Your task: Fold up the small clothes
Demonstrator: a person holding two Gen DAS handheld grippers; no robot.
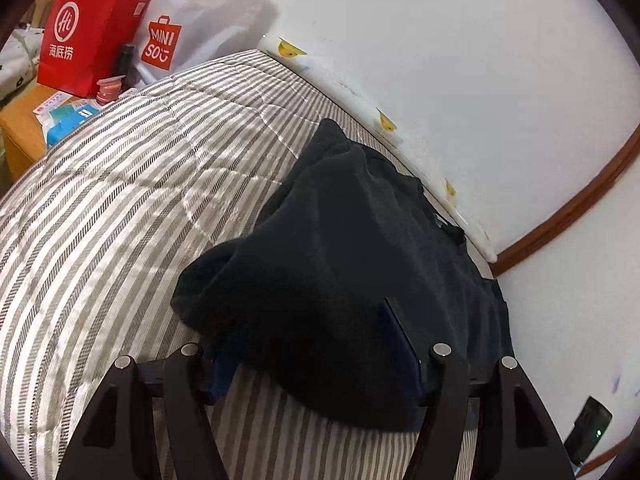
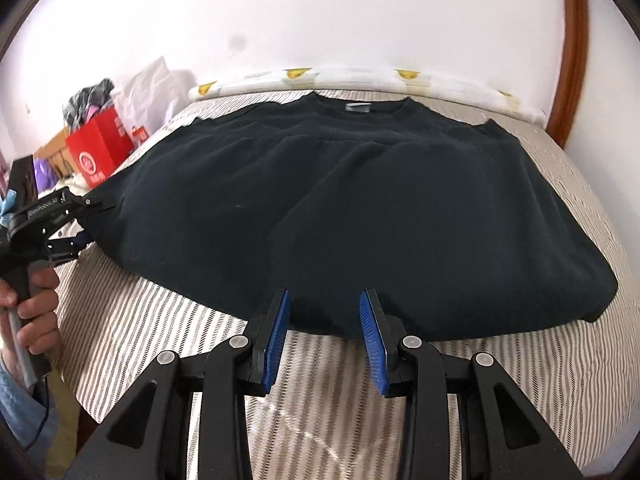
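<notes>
Dark sweater spread flat on a striped bed, both tongs at its edges.

Nearest, the right gripper (image 2: 323, 336) hovers at the hem, its blue ribbed pads parted with nothing between them. The left gripper (image 1: 316, 344), gripped by a hand (image 2: 34, 300), has a fold of the sweater's side edge between its jaws, which seem loose rather than clenched. The navy sweater (image 2: 360, 200) (soft, matte knit) lies front up, collar and label toward the far wall. Under it, a quilted grey-and-white striped bedcover (image 1: 120, 208). Far left stand a glossy red paper bag (image 1: 96, 24) and a white bag (image 1: 208, 12); behind, a plain white wall (image 1: 460, 60).
</notes>
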